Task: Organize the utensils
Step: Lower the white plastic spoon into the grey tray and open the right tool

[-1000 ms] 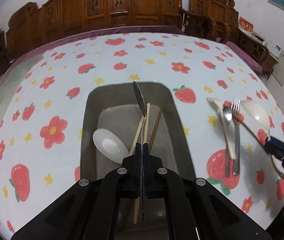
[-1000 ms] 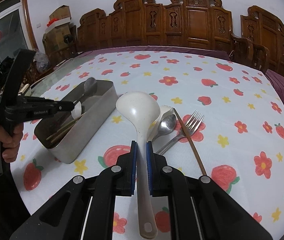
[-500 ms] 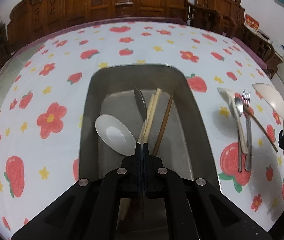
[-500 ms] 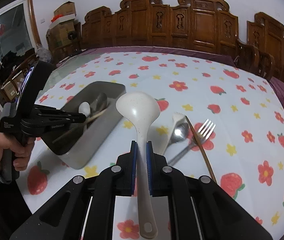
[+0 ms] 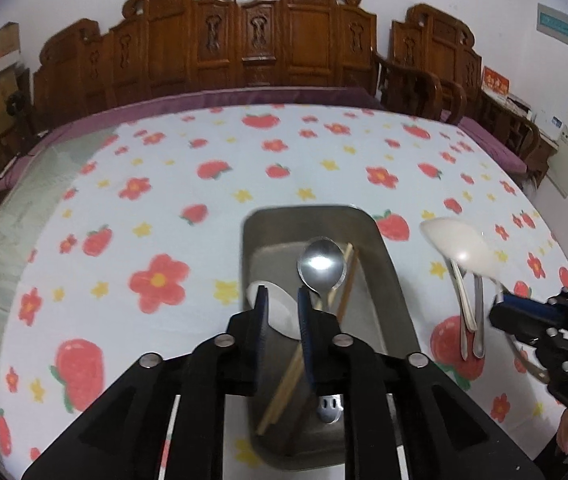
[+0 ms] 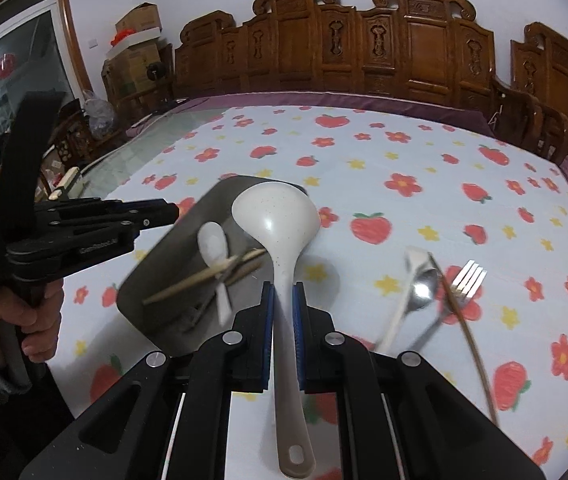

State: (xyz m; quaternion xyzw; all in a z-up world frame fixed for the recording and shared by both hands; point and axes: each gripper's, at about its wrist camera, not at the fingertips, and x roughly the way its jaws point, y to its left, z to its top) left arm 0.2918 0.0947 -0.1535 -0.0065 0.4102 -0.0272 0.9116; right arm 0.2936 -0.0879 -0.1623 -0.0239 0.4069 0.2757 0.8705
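steel spoon point(image 5: 321, 267) that the left gripper point(image 5: 281, 300) pinched a moment ago now lies in the grey metal tray point(image 5: 384, 264), jaws parted and empty. right gripper point(image 6: 283, 296) clamps the white plastic ladle point(image 6: 275, 216), likely going in next.

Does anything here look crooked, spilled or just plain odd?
Nothing is spilled or broken. The chopsticks lie diagonally across the metal tray rather than along it, under the metal spoon. Beside the tray, one lone chopstick lies among a fork and spoon.
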